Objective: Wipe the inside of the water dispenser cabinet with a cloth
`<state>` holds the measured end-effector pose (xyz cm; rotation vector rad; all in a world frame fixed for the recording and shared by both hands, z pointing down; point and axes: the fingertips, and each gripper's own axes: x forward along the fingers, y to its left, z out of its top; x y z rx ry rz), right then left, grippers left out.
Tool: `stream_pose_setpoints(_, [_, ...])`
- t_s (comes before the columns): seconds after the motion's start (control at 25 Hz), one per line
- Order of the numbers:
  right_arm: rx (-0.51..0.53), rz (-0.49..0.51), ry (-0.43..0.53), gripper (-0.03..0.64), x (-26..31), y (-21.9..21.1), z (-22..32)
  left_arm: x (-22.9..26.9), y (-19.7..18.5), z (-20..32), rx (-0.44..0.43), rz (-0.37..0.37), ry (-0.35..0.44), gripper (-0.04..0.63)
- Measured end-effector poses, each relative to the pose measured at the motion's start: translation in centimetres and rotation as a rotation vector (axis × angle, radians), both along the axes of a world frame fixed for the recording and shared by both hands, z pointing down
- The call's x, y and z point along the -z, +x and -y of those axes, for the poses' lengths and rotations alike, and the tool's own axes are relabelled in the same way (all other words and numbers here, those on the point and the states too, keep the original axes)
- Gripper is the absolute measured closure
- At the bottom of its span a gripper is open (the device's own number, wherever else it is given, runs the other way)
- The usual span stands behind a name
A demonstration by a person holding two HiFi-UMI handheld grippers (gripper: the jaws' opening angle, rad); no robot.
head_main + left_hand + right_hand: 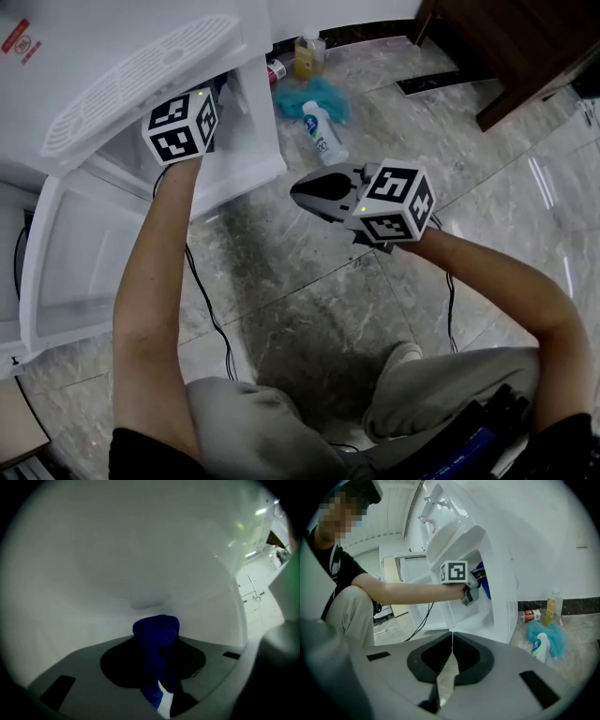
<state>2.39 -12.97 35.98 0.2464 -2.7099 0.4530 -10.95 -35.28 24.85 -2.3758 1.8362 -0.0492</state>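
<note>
The white water dispenser (112,66) stands with its lower cabinet (246,141) open. My left gripper (181,125) reaches into the cabinet, so its jaws are hidden in the head view. In the left gripper view it (157,644) is shut on a bunched dark blue cloth (157,632), close to the white inner wall (140,564). The right gripper view shows the same cloth (485,586) just inside the opening. My right gripper (298,190) hovers over the floor to the right of the cabinet, shut with nothing between its jaws (451,632).
The cabinet door (75,262) hangs open at the left. A teal cloth (314,94), a white bottle (323,131), a yellow bottle (307,56) and a red can (276,70) lie beside the dispenser. Dark wooden furniture (516,47) stands at the back right. A black cable (211,319) crosses the marble floor.
</note>
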Motion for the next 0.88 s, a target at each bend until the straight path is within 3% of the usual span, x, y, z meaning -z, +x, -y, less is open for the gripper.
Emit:
stream_pose_setpoints(0.2, [-0.105,0.092,-0.149,0.617,1.0,-0.1,3.4,-2.1,2.9,-4.9,-0.141,0.2,-0.05,0.462])
stream_pose_setpoints(0.36, [-0.124,0.119,-0.123,0.613,2.4,-1.0,5.1,-3.4,4.1,-9.8,-0.278,0.352,-0.092,0.46])
stream_pose_setpoints(0.4, [-0.128,0.136,-0.128,0.585,2.9,-1.2,5.3,-3.9,4.4,-11.3,-0.315,0.393,-0.099,0.46])
stream_pose_setpoints(0.48, [-0.133,0.184,-0.153,0.446,3.9,-1.9,5.4,-5.6,4.7,-14.2,-0.383,0.482,-0.117,0.46])
stream_pose_setpoints(0.64, [-0.083,0.219,-0.162,0.38,5.0,-4.8,4.0,-8.9,5.1,-18.2,-0.47,0.631,-0.149,0.46])
stream_pose_setpoints(0.88, [-0.028,0.14,-0.128,0.316,4.3,-7.9,1.3,-8.9,8.6,-20.6,-0.571,0.754,-0.073,0.46])
